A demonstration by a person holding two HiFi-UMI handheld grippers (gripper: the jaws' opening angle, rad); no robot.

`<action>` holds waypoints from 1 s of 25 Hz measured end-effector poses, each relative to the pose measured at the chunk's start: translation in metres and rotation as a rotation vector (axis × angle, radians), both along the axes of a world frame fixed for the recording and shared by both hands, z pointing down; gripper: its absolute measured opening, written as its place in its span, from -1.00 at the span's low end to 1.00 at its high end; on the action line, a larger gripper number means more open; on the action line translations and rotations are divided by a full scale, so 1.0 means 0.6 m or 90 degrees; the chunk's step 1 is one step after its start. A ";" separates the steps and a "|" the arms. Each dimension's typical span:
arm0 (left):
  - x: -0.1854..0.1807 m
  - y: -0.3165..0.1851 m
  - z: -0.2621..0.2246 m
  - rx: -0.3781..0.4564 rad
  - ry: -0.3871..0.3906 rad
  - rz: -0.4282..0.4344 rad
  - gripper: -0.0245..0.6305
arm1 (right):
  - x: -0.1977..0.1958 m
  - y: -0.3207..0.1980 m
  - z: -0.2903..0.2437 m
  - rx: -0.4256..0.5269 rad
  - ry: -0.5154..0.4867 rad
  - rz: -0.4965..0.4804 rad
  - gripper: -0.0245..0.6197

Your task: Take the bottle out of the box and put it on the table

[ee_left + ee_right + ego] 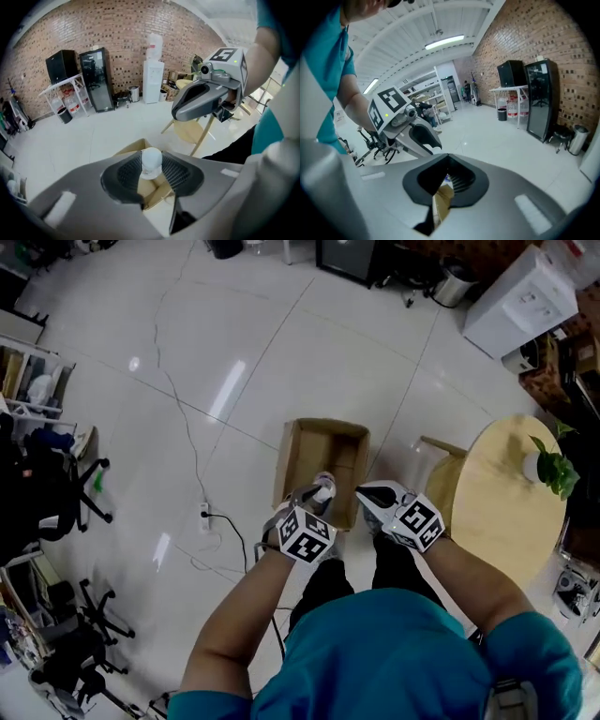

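your left gripper [152,177] clamps the bottle [151,161] by its cap above the box [287,457]; your right gripper [440,190] is closed and empty. carry the bottle upright to the worktop [497,521] at three o'clock.

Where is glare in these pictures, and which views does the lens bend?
Head view: lamp glare streaks on the glossy floor, darker corners. Left gripper view: fisheye curves the brick wall, black corners. Right gripper view: same curving; the ceiling lamp is blown out.
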State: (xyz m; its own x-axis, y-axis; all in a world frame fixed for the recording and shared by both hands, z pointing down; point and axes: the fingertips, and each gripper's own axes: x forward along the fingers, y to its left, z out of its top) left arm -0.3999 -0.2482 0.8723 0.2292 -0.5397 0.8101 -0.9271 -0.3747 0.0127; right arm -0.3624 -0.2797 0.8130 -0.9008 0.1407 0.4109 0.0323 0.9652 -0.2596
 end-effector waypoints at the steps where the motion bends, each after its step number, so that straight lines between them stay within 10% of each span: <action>1: 0.014 0.019 -0.039 0.004 -0.001 0.014 -0.52 | 0.018 0.013 -0.043 0.000 -0.017 0.016 -0.92; 13: 0.161 0.136 -0.445 0.069 0.025 0.187 -0.52 | 0.228 0.111 -0.399 0.072 -0.102 0.141 -0.92; 25: 0.588 0.070 -0.669 0.114 0.005 0.332 -0.52 | 0.686 0.081 -0.536 0.101 -0.152 0.257 -0.92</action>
State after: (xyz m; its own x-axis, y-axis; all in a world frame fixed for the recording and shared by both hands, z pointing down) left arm -0.0472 -0.2059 0.4711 0.5083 -0.4830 0.7130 -0.6186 -0.7807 -0.0879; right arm 0.0492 -0.2314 0.4914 -0.9422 -0.2859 0.1749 -0.3111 0.9401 -0.1393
